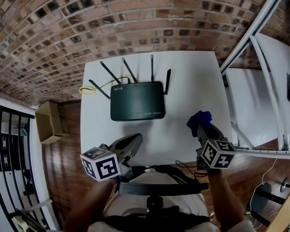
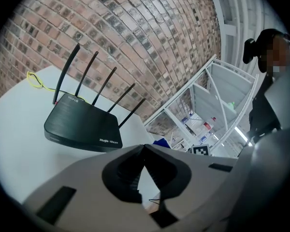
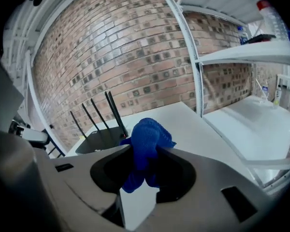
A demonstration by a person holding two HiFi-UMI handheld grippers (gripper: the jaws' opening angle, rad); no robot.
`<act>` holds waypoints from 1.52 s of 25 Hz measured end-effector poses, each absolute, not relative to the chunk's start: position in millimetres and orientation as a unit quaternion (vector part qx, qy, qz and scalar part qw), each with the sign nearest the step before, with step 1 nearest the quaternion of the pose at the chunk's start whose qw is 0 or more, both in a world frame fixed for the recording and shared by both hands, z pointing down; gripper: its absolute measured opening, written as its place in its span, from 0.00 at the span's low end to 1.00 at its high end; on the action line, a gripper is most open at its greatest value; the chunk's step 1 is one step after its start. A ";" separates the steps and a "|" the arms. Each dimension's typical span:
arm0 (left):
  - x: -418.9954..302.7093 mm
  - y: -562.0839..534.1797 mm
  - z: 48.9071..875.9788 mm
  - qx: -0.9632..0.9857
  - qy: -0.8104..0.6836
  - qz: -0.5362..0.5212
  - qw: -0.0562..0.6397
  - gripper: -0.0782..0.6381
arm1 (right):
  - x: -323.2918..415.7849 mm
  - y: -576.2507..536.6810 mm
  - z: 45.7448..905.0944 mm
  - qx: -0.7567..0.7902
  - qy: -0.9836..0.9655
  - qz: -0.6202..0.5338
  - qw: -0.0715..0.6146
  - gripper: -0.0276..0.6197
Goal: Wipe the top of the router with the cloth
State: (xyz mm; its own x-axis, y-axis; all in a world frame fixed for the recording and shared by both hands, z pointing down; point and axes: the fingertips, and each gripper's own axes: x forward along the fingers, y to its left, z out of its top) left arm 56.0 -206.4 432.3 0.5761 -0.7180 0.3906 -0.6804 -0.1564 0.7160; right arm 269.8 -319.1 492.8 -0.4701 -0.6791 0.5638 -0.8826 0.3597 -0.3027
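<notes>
- Head view: a flat, matte-black router [image 1: 137, 100] with five thin antennas [image 1: 111, 72] sits toward 12 o'clock on the smooth white surface [image 1: 193, 81], with bare room at 6 o'clock.
- Left gripper view: the left gripper [image 2: 144, 146] has its fingers together and empty; the router is at 10 o'clock.
- Right gripper view: the right gripper [image 3: 145, 151] has its fingers clamped on one bunched, fuzzy blue cloth [image 3: 147, 132]; the router is at 11 o'clock.

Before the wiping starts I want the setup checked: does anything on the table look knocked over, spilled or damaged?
Nothing stands out. The router lies flat on the white table with its antennas raised, a yellow cable looped loosely behind it, and the right gripper holds the bunched blue cloth.
</notes>
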 end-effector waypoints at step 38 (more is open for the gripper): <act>76.0 -82.0 418.8 0.773 -0.448 -0.016 0.448 0.13 | 360.6 -271.0 602.2 0.516 -0.744 0.238 0.351 0.41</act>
